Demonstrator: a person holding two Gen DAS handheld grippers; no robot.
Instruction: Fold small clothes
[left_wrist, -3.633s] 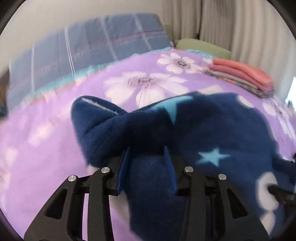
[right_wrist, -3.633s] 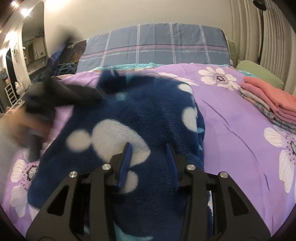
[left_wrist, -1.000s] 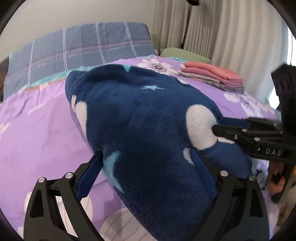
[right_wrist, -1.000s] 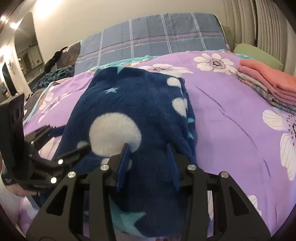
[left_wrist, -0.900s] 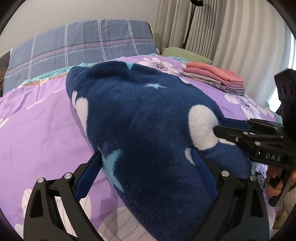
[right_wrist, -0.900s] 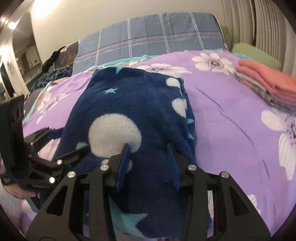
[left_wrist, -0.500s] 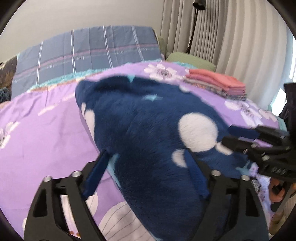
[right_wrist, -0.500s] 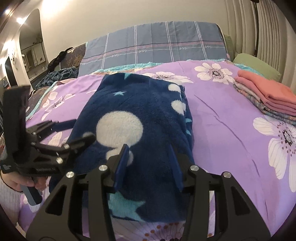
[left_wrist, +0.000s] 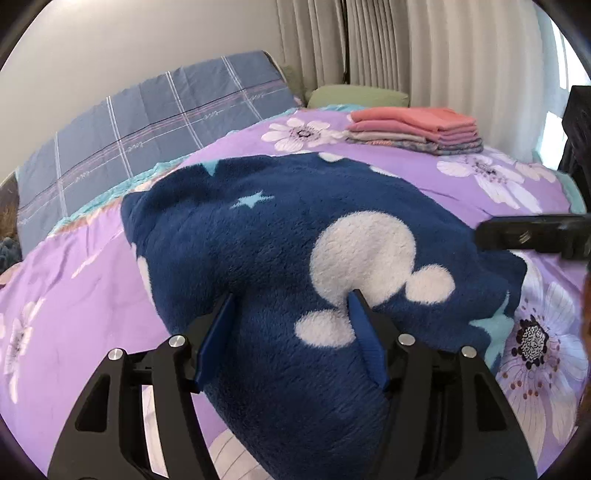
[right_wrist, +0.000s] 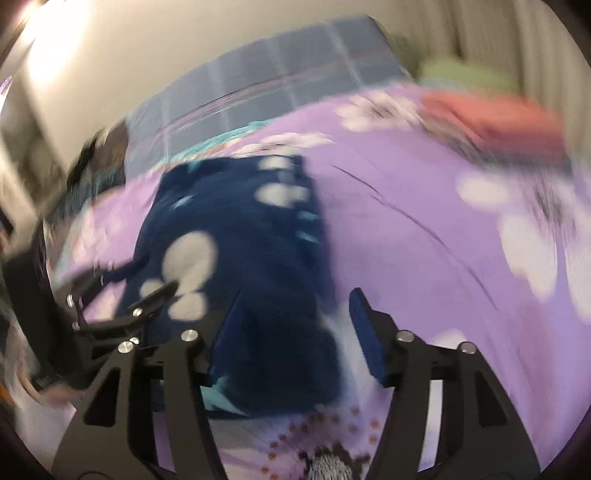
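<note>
A navy fleece garment (left_wrist: 295, 258) with white dots and pale blue stars lies folded on the purple flowered bedspread (left_wrist: 74, 295). My left gripper (left_wrist: 291, 299) is open over the garment's near end, its blue fingers either side of the fleece. My right gripper (right_wrist: 295, 295) is open beside the garment's right edge (right_wrist: 258, 240), over bare bedspread; that view is blurred by motion. The right gripper also shows at the right edge of the left wrist view (left_wrist: 532, 232), and the left gripper shows at the left of the right wrist view (right_wrist: 122, 295).
A stack of folded pink and patterned clothes (left_wrist: 413, 129) sits at the far right of the bed. A blue plaid pillow (left_wrist: 147, 110) and a green cushion (left_wrist: 358, 96) lie at the head. Curtains hang behind.
Both grippers have let go and drawn back from the garment. The left jaws have narrowed. The right gripper has swung right, off the fleece, and is moving fast.
</note>
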